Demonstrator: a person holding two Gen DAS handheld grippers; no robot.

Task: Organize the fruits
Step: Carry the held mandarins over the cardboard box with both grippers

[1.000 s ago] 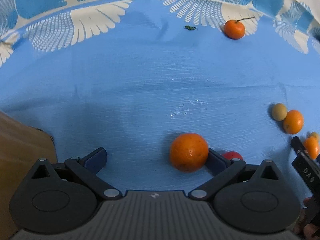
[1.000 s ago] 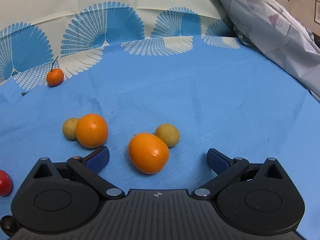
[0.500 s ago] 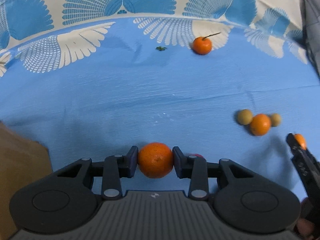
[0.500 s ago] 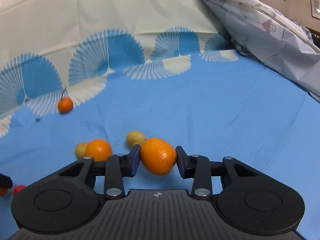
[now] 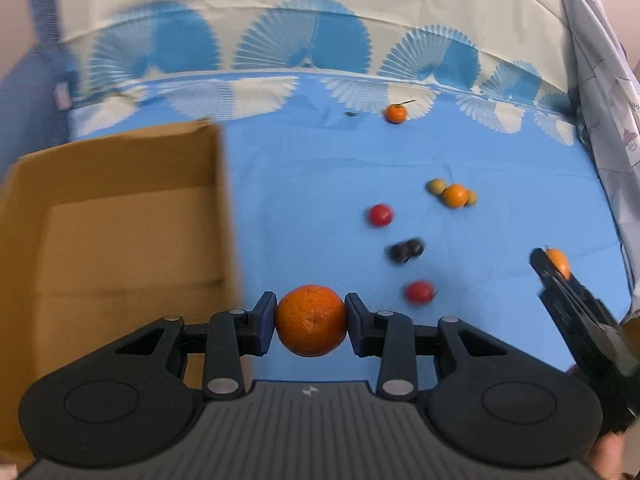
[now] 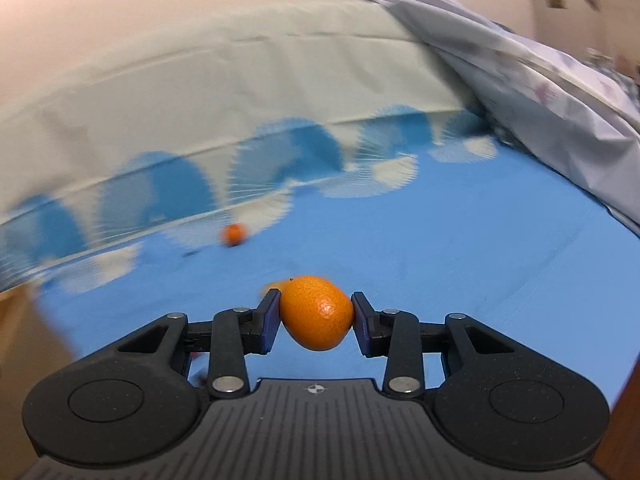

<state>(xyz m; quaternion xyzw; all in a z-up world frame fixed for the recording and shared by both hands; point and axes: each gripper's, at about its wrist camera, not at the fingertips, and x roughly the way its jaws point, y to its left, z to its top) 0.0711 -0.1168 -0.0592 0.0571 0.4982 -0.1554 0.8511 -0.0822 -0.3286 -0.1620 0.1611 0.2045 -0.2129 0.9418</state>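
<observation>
Fruit-sorting, carry phase. A blue fan-patterned cloth [image 5: 320,168] is covering the surface; whether a bed or a worktop lies under it cannot be told. An open cardboard box [image 5: 120,220] is standing at its left side, apparently empty in the part visible, and is judged to be the destination.

The left claw [image 5: 311,322] is clenched on a round orange [image 5: 311,320], its pads pressing both flanks, the fruit hanging clear of the cloth just right of the box wall. The right claw [image 6: 316,314] is clenched on an oval mandarin [image 6: 316,312], likewise off the cloth.

Loose fruit is lying on the cloth: a stemmed tangerine [image 5: 396,113] far back, an orange flanked by two yellowish fruits [image 5: 455,195], two red fruits [image 5: 380,215] and a dark item [image 5: 406,251], blurred beyond naming.

To do the step well: the carrier should be keeping each fruit above the box rim until it is over the opening, lowering before releasing so it does not bounce, and emptying one claw at a time to avoid collision at the box.
</observation>
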